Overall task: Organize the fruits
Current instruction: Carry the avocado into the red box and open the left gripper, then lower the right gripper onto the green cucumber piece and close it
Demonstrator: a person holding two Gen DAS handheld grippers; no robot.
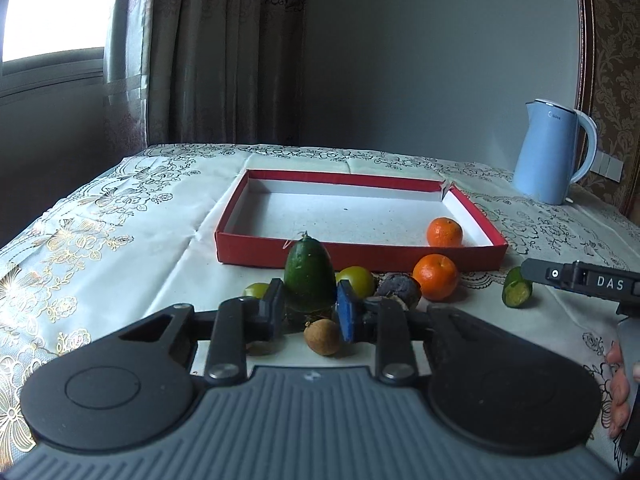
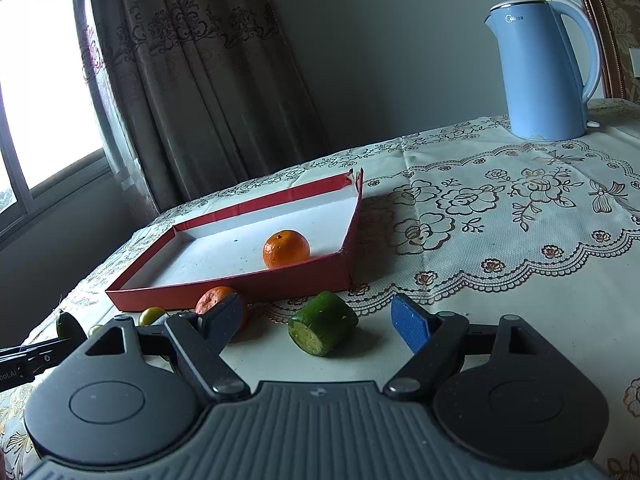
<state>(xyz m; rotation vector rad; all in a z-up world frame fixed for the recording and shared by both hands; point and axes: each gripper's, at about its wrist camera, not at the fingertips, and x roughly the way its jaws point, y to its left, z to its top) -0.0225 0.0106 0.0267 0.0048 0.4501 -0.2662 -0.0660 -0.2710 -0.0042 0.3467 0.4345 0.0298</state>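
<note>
A table draped in a cream tablecloth (image 2: 500,216) with gold and brown floral print spreads out ahead of me, a curtain (image 1: 224,52) hanging behind it beside a bright window (image 1: 52,4). At the far right corner stands a pale blue electric kettle (image 2: 544,68). A shallow red cardboard tray (image 1: 360,258) with a white floor lies in the middle of the cloth, and one tangerine (image 2: 286,249) sits inside it, close to its near right corner. Just outside the tray's near wall a second tangerine (image 1: 435,277) rests on the cloth. My left gripper (image 1: 310,308) is clenched on a dark green avocado (image 1: 309,278), which stands upright, stem end up, pinched between the dark pad on one side and the blue pad on the other, in front of the tray's near wall. My right gripper (image 2: 320,322) hangs released, jaws spread wide, and a cut green fruit piece (image 2: 323,324) lies on its side on the cloth between them, untouched by either pad. Near the avocado sit a wrinkled dark brown fruit (image 1: 400,290), two yellow-green round fruits (image 1: 358,280), and a small brown round fruit (image 1: 322,336) just below my left fingers.
</note>
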